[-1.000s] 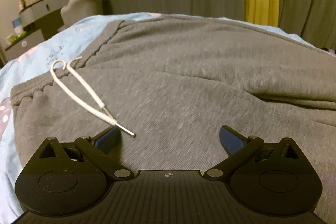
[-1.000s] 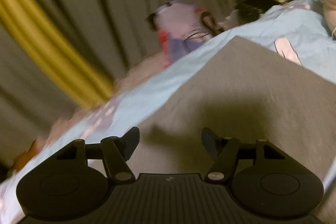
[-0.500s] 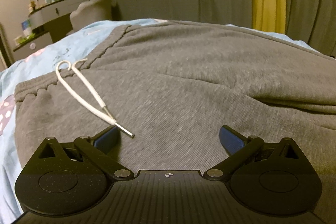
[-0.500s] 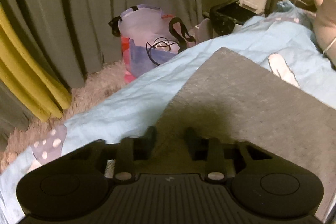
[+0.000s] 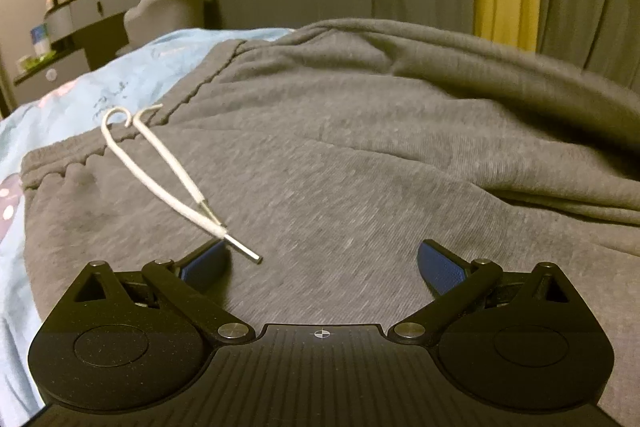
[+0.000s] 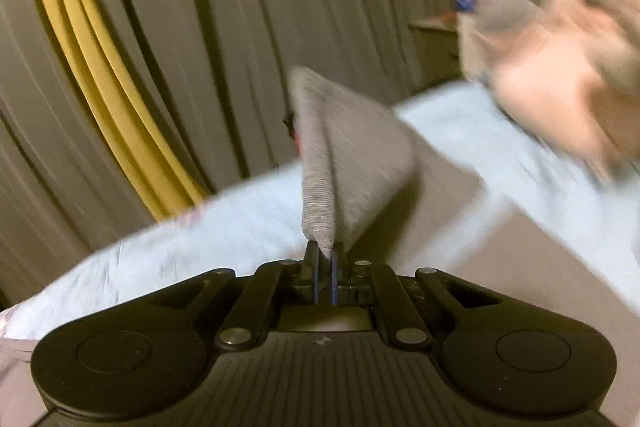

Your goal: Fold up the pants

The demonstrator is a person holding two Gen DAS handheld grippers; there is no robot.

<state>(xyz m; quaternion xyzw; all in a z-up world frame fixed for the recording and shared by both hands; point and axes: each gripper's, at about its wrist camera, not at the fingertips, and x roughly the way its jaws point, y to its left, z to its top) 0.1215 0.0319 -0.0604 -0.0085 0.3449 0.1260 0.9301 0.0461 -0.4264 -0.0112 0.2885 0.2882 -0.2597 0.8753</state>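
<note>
Fold in progress. The pants (image 5: 340,155) lie on the bed (image 5: 80,99). Right claw (image 6: 325,255) is clamped on the raised leg cuff (image 6: 316,163). Left claw (image 5: 320,263) hovers spread over the waist area, near the drawstring (image 5: 168,171). Remaining: lay the leg over.

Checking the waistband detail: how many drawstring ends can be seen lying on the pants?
2. Both drawstring ends lie on the grey pants just ahead of the left gripper: one metal tip is plain, the other is half hidden behind it.

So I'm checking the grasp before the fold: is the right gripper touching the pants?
Touching. The right wrist view shows the right gripper shut on the ribbed cuff of the pants, which stands up from between its fingers.
</note>
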